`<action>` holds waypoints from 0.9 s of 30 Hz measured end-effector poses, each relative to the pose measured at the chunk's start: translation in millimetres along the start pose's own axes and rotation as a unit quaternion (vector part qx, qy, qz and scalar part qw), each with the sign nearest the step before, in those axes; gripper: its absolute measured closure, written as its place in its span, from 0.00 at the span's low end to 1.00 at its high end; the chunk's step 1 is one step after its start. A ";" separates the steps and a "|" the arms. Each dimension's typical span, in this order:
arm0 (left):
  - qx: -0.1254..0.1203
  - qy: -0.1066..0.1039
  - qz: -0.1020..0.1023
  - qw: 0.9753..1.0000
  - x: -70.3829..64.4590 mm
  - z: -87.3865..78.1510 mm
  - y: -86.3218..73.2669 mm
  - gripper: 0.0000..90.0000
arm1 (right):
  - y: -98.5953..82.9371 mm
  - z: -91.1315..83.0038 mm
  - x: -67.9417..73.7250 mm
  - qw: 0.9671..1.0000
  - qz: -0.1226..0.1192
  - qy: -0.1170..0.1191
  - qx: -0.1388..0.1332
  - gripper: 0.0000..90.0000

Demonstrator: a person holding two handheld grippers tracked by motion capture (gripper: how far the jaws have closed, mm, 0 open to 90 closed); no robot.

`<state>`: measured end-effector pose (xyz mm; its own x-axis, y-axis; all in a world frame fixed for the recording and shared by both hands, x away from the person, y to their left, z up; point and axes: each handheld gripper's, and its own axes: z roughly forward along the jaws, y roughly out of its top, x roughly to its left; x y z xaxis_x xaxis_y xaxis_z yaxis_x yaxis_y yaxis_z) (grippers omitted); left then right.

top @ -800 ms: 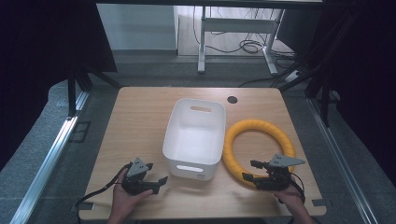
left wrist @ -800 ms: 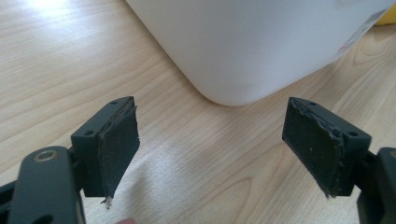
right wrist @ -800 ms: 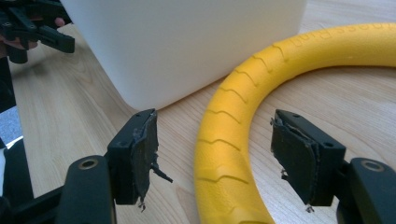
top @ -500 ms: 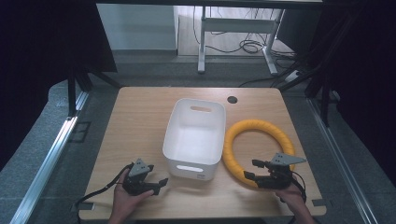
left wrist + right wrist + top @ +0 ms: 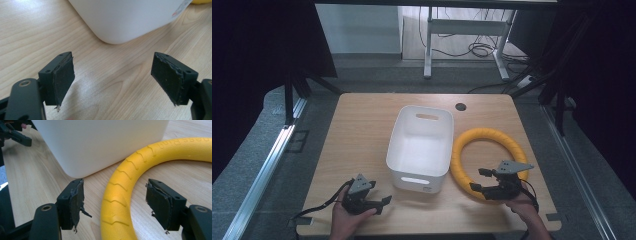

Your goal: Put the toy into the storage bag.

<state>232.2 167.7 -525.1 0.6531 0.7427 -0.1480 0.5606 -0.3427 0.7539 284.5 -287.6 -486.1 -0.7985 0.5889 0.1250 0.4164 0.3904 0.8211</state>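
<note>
Your right gripper (image 5: 479, 180) sits low and right of centre in the high view, jaws spread wide with the near arc of the yellow foam ring (image 5: 488, 157) between them. In the right gripper view the ring (image 5: 125, 192) runs up from the bottom centre between the two pads, with bare wood showing on either side of it, so neither pad touches it. The ring lies flat on the wooden table (image 5: 362, 130), its left side just beside the right wall of the white plastic bin (image 5: 421, 145); in the right gripper view the bin's rounded corner (image 5: 100, 147) fills the upper middle, close to the ring.

Your left gripper (image 5: 384, 201) rests at the lower left of the high view, jaws likewise spread and holding nothing, pointed toward the bin's near left corner (image 5: 125, 20). Between its pads lies only bare tabletop. Open wood stretches left of the bin up to the far edge; the near table edge runs right under both your hands.
</note>
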 end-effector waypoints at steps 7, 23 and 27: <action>-0.013 -0.014 -0.003 1.000 0.4 -2.4 1.8 0.23 | 14.9 -8.1 -6.9 0.999 0.001 -0.013 0.038 0.35; 0.000 -0.001 0.004 1.000 2.2 4.8 1.0 0.23 | 43.3 -7.5 -22.2 0.987 -0.035 -0.019 0.156 0.34; -0.004 0.000 0.004 1.000 2.9 2.7 1.7 0.23 | 48.3 4.4 -18.6 0.980 -0.048 -0.013 0.191 0.34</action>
<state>236.4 167.6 -525.9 0.6575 0.7401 -0.1411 0.5512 -0.3447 0.7599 321.3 -276.6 -451.2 -0.8322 0.5531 0.0395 0.4770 0.6778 0.5595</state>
